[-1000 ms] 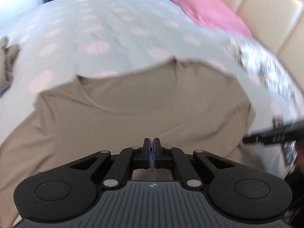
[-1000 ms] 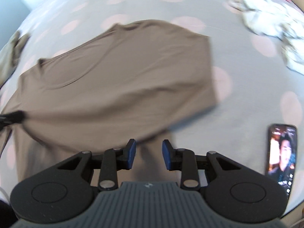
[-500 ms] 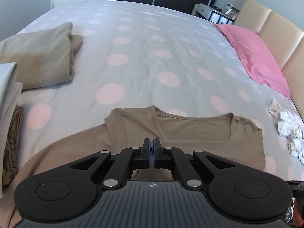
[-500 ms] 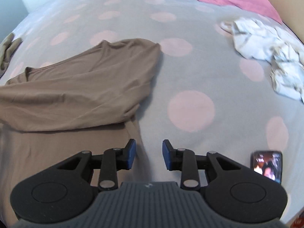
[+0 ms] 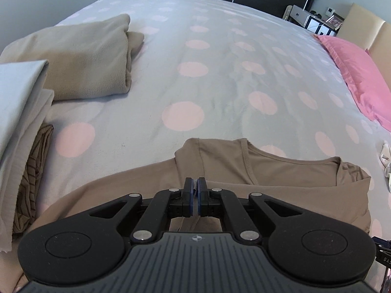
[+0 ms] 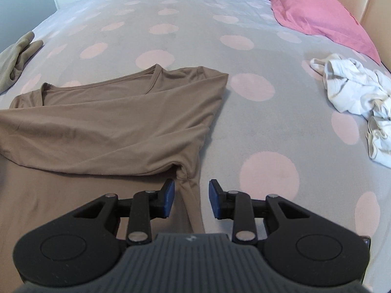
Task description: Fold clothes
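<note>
Lying spread on the dotted bed (image 6: 171,12), the tan shirt (image 6: 110,122) has its upper part w/ the neckline doubled over the lower body, so it's part-folded; neckline end sits farthest ahead of both tools, hem end runs back under and behind them. Left gripper (image 5: 195,196): jaws pressed nearly together w/ a sliver of cloth showing in the slit, so it looks clamped on the shirt near the folded layer's edge, though the view is tight. Right gripper (image 6: 191,199): jaws spread apart, holding nothing; a bunched ridge of shirt edge runs straight back btwn them, puckered corner just ahead of the left-side jaw. The key relation: shirt's long axis runs fwd-back along both tools, its side edge is dead centre in the right jaws, bulk of cloth off to their left. Judgement: right hand is nearer that free edge; closing on it would suit a next fold across toward the left. Folded beige pile (image 5: 80,58) lies ahead-left of the left jaws, crumpled white garment (image 6: 354,97) ahead-right of the right jaws, pink pillow (image 6: 317,7) beyond.
</note>
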Motion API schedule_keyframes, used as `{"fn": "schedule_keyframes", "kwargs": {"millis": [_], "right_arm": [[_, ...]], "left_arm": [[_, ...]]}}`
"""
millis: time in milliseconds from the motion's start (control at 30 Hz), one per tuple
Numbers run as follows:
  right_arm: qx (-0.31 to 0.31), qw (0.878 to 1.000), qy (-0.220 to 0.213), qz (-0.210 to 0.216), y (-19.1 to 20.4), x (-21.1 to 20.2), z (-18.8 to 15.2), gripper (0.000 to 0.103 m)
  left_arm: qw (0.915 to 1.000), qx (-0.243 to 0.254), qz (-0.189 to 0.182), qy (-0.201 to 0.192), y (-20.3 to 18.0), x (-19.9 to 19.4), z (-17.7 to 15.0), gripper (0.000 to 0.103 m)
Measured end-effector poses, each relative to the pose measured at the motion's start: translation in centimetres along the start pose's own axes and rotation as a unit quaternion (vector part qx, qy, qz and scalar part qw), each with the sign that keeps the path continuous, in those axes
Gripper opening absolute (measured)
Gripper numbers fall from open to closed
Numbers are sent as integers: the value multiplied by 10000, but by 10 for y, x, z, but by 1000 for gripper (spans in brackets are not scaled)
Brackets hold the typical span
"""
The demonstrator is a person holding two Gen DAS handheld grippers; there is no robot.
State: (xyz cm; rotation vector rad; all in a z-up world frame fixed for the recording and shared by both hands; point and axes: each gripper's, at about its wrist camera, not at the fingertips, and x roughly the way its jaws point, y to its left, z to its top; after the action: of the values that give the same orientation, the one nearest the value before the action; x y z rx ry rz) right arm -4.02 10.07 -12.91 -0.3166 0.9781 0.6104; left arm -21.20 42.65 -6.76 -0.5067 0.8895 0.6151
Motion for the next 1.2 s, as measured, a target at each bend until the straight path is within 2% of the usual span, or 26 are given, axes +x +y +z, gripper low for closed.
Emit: {"fn": "schedule_keyframes", "kwargs": {"millis": [100,133,167,233,400,500,533,600,667,833,933,1000,1033,1200], "right_arm": [[-183,9998,-59,-62,5,0,-1,32],[-184,9997,-80,-111,4,0,0,27],[-184,9997,-100,-160,3,0,0,15],[-67,9997,-12,-246,-3,1,1,0],[461,9942,348,-905,-32,9,-1,0],[919,9931,299,-661,-48,6,-1,0],[804,9946,249,-611,-43,6,-2,5],[574,9969,148,-511,-32,4,-2,8],[344,9986,47,-410,-20,2,-3,29],[-233,9994,-205,-158,7,-1,-4,28],[-325,9990,-215,-238,12,4,-3,28],[-286,9989,-192,-314,10,10,-2,17],[-241,9989,-188,-348,8,11,-1,6],[307,9975,-127,-624,-17,8,0,4]], "left_arm": [[10000,51,59,21,-1,5,-2,1],[10000,59,62,20,-1,5,-3,1],[10000,66,65,19,-1,6,-3,1],[9999,73,75,20,-2,7,-3,1],[9995,10,300,70,2,14,-3,1],[9993,-23,337,145,6,21,-6,1],[9993,-43,334,174,6,22,-7,1],[9993,0,328,168,5,22,-7,1],[9994,49,322,143,2,21,-7,1],[9993,59,332,169,1,22,-6,1],[9992,57,329,197,0,24,-6,1],[9993,59,321,205,0,24,-6,1],[9993,61,312,201,0,24,-6,1],[9997,-20,169,173,3,23,-6,1]]}}
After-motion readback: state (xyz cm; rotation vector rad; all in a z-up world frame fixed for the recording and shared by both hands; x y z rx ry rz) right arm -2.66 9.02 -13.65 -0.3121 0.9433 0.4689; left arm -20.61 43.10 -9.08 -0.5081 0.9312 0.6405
